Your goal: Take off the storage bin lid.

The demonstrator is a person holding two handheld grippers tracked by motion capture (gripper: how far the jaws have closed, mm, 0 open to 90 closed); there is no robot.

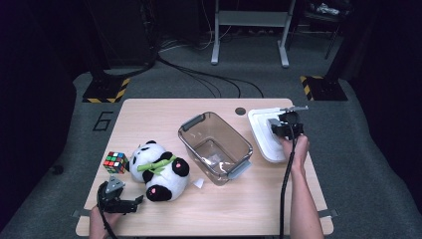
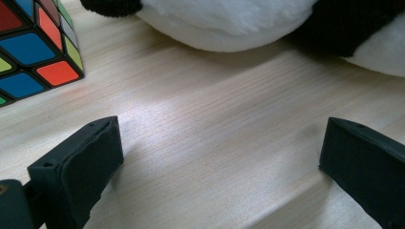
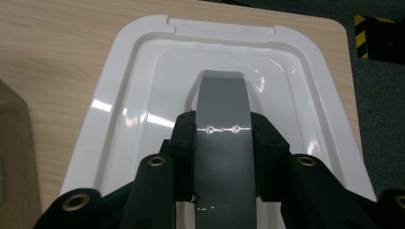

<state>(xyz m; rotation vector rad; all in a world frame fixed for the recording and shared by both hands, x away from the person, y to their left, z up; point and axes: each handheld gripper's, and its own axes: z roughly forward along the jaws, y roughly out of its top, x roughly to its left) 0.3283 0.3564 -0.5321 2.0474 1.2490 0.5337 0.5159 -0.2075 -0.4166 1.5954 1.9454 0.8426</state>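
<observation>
The right gripper [image 3: 223, 131] is clamped on the grey handle [image 3: 222, 109] in the middle of a white lid [image 3: 143, 62], jaws pressed to the handle's two sides. The lid lies flat on the table [image 1: 149, 112] just right of the bin [image 1: 215, 147] — a clear, open tub with grey clasps at its ends.

The lid looks like thin moulded plastic: light, stiff enough to lift from the centre, but glossy, so it may swing or slip if held loosely. The raised handle is the sensible hold (its straight sides suit two flat jaws), and a central grip should keep the lid level.

The left gripper [image 1: 130, 203] rests low at the table's near edge, left of the bin, jaws wide apart with nothing between them. Ahead of it sits a plush panda [image 1: 158, 172], soft and easily squashed, and left of that a cube [image 1: 115, 162], hard and small.

A scrap of white paper [image 1: 198, 182] lies by the bin's near corner. Nothing stands between lid and bin — only the bin's own tall rim has to be cleared.
</observation>
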